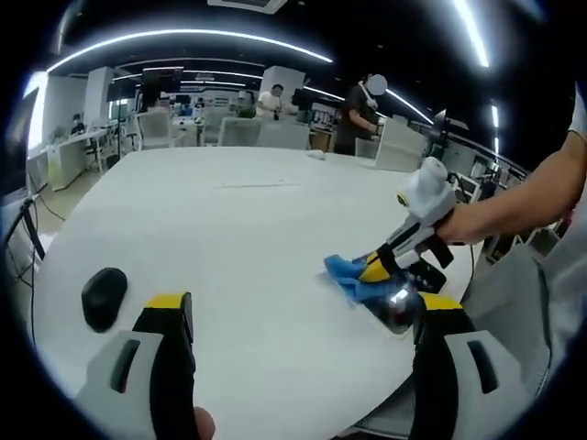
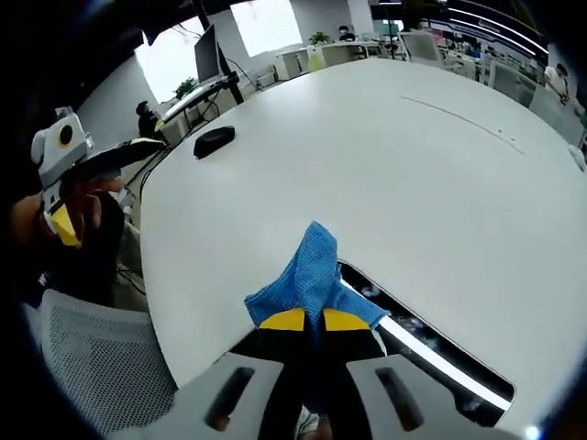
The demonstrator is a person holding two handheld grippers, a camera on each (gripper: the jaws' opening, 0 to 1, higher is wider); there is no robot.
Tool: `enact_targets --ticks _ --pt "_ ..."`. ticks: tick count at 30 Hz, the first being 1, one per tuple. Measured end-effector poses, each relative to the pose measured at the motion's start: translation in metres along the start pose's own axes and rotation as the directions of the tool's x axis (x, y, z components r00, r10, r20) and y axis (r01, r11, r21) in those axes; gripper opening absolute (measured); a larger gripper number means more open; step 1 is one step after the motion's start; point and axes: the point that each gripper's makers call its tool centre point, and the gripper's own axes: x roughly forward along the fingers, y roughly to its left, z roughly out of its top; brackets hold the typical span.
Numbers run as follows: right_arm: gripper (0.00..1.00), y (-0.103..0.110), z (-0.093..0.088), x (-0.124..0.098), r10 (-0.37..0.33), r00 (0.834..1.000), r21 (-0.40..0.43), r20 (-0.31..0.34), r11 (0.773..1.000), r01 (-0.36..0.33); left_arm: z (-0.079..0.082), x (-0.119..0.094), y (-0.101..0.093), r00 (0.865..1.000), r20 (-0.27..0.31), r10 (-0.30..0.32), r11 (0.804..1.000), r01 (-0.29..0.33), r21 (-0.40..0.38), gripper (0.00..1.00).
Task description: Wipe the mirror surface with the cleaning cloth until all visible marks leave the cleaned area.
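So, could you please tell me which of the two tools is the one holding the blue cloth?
The right tool: it is shut on the blue cloth, while the left tool stands open, holding nothing.

- A large white table (image 1: pixel 248 229) with a rounded edge carries everything; in the left gripper view it spans the middle of the frame, and in the right gripper view (image 2: pixel 413 165) it runs from lower centre to the upper right.
- A thin seam line (image 1: pixel 257 185) crosses the tabletop in the upper centre of the left gripper view.
- A black computer mouse (image 1: pixel 104 295) lies on the table at lower left of the left gripper view, near the edge; in the right gripper view it sits at upper left (image 2: pixel 214 139).
- A mirror (image 2: pixel 431 353) lies flat near the table's edge, lower right of the right gripper view, reflecting a ceiling light.
- A blue cleaning cloth (image 2: pixel 307 280) rests on the table, overlapping the mirror's end; lower right of centre in the left gripper view (image 1: pixel 353 280).
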Motion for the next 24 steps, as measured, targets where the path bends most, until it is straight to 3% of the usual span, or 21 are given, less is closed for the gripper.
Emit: enact_targets --ticks 7,24 --pt "0.0 -0.016 0.01 0.007 -0.018 1.0 -0.011 -0.004 1.0 0.018 0.002 0.004 0.004 1.0 0.004 -0.003 1.0 0.003 -0.002 0.99" --pt "0.0 -0.019 0.01 0.008 -0.009 1.0 -0.026 0.001 1.0 0.009 0.011 -0.004 0.011 1.0 0.004 0.016 1.0 -0.016 0.015 0.99"
